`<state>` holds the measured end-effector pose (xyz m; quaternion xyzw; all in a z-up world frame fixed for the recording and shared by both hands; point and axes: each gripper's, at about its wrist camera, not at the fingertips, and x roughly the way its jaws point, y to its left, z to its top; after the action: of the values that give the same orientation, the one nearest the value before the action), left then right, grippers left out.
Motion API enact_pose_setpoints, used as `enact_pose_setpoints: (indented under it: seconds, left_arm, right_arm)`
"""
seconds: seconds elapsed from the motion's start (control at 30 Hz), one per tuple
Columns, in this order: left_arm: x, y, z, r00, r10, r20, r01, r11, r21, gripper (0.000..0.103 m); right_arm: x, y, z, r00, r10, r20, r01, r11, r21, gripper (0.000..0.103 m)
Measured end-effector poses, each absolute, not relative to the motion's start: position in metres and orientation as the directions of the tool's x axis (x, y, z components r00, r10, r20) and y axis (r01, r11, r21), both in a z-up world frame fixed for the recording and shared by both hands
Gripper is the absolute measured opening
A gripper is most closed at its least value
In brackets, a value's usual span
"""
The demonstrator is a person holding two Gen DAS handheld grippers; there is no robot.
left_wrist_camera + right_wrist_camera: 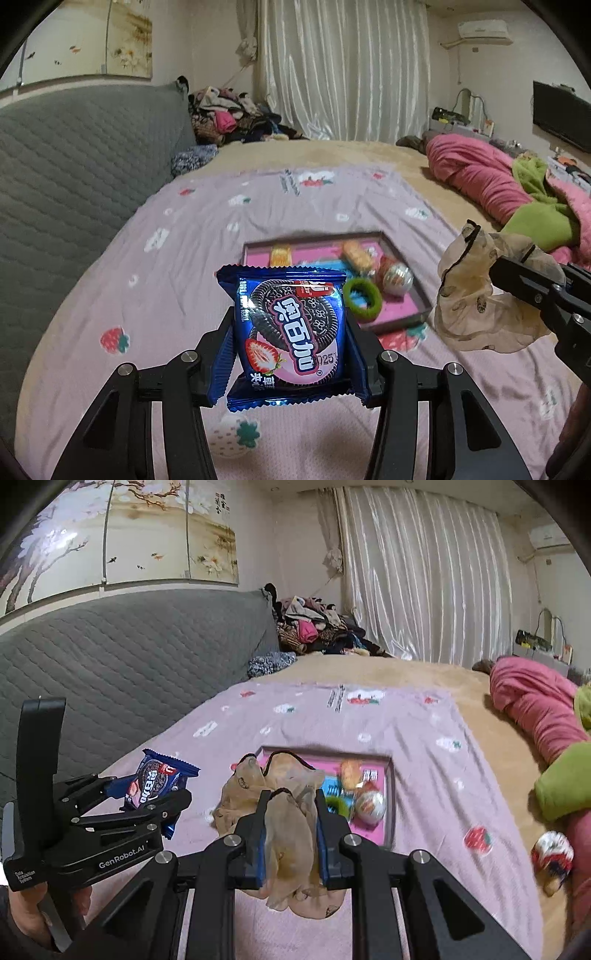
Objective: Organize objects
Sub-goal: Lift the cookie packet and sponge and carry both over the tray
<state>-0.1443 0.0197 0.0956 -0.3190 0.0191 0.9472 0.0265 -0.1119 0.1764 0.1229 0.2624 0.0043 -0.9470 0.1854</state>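
left tongs: gripping cookie packet
right tongs: clamped on sheer scrunchie
step: carry
next: drop both into my tray

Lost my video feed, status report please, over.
Left gripper shut on cookie packet. Right gripper shut on beige scrunchie. Tray ahead, nothing in the way.

A lilac strawberry-print cloth lies on the tan bed. On it sits a shallow pink-lined tray, holding a green fuzzy ring, a foil-wrapped ball and wrapped snack bars. A grey quilted headboard stands left, a pink bundled blanket right.
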Motion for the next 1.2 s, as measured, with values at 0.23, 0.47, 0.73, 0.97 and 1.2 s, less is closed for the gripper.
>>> enact_pose_setpoints:
  seconds: [0.23, 0.47, 0.73, 0.97, 1.2]
  left_arm:
    - [-0.166, 0.023, 0.136, -0.824, 0.055, -0.564, -0.079, -0.997, 0.019, 0.054]
    - [-0.207, 0.028, 0.148, -0.845, 0.053, -0.531, -0.075, -0.997, 0.019, 0.054]
    - [-0.269, 0.035, 0.082, -0.812, 0.062, -0.581, -0.065, -0.998, -0.016, 0.054]
    - [-0.305, 0.049, 0.010, -0.782, 0.036, -0.622, -0.048, -0.999, 0.002, 0.054]
    - [-0.320, 0.060, -0.039, -0.760, 0.046, -0.648, -0.073, -0.997, 0.016, 0.054]
  right_arm:
    - [-0.131, 0.177, 0.157, -0.825, -0.329, -0.459, 0.349, -0.936, 0.044, 0.021]
    - [-0.167, 0.175, 0.167, -0.835, -0.327, -0.443, 0.347, -0.937, 0.038, 0.021]
    - [-0.219, 0.172, 0.133, -0.827, -0.338, -0.449, 0.343, -0.937, 0.072, 0.021]
    - [-0.259, 0.173, 0.082, -0.822, -0.321, -0.470, 0.311, -0.945, 0.102, 0.021]
    - [-0.299, 0.167, 0.031, -0.792, -0.308, -0.526, 0.296, -0.949, 0.109, 0.021]
